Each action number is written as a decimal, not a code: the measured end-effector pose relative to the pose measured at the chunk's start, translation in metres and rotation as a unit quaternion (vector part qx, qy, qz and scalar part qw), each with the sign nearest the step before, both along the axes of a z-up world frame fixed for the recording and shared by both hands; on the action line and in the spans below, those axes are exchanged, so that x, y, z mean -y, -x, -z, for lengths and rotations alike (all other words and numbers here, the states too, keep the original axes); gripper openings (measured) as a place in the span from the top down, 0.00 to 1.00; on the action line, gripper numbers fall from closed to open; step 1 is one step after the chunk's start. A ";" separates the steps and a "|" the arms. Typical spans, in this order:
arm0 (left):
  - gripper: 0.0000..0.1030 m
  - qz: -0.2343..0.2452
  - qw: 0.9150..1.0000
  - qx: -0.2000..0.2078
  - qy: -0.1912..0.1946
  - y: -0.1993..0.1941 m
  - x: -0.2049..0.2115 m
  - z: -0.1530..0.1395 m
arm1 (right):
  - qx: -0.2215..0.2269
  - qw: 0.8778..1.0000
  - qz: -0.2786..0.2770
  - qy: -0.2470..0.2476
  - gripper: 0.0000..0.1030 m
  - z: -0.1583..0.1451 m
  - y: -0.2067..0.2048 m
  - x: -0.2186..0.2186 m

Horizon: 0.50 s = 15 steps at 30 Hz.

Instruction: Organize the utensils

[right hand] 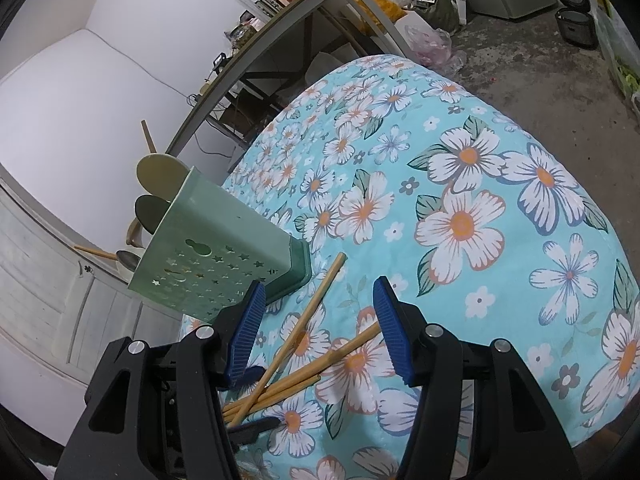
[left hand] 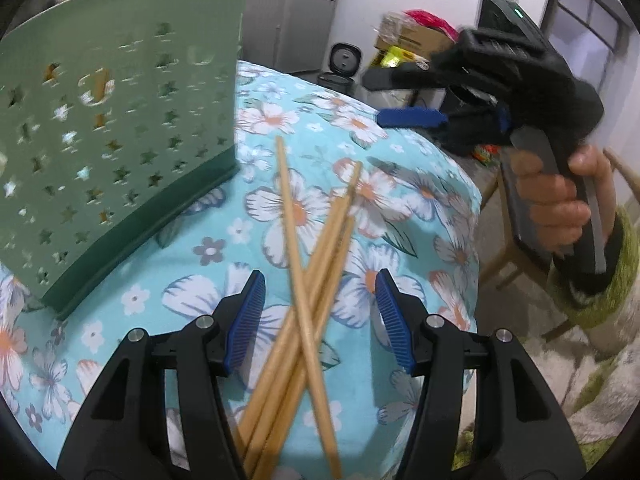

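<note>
Left hand-held gripper (left hand: 320, 316), jaws parted ungrasping, straddles crossed chopsticks (left hand: 308, 280) at lower centre, poised for gathering them toward green holder (left hand: 120, 128)

The right gripper (right hand: 320, 328) hangs over a table draped in a turquoise floral cloth (right hand: 500, 264), its blue-padded jaws parted with nothing pinched between them. Below lie several wooden chopsticks (right hand: 308, 364), loosely crossed on the cloth, their near ends running under the gripper's body. Just beside them, to the left, stands a green utensil holder (right hand: 208, 252) pierced with star-shaped holes, with spoon bowls (right hand: 160, 172) poking out of its top. Behind the table a shelf (right hand: 280, 28) crowded with bottles leans against a white wall.
</note>
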<state>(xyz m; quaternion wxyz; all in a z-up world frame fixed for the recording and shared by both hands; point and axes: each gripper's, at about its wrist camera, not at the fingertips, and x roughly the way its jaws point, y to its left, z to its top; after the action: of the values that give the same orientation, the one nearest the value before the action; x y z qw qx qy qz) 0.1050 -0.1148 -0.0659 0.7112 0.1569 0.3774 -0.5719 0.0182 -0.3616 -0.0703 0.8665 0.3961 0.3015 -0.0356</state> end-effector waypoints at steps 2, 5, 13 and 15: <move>0.46 -0.016 1.000 -0.009 0.008 -0.006 -0.004 -0.003 | 0.001 1.000 0.001 0.000 0.46 -0.001 0.001 0.000; 0.46 -0.039 0.999 -0.019 0.018 -0.015 -0.010 -0.008 | 0.002 1.000 0.002 0.000 0.47 -0.002 0.003 -0.001; 0.46 -0.092 0.994 -0.033 0.042 -0.030 -0.027 -0.020 | 0.007 1.000 0.004 0.000 0.46 -0.006 0.008 -0.002; 0.46 -0.103 0.993 -0.031 0.043 -0.032 -0.030 -0.023 | 0.008 1.000 0.004 0.001 0.46 -0.007 0.009 -0.003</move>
<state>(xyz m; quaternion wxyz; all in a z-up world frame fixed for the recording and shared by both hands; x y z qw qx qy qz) 0.1369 -0.0847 -0.0427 0.7601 0.0688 0.3887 -0.5162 0.0091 -0.3588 -0.0629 0.8690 0.3968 0.2934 -0.0361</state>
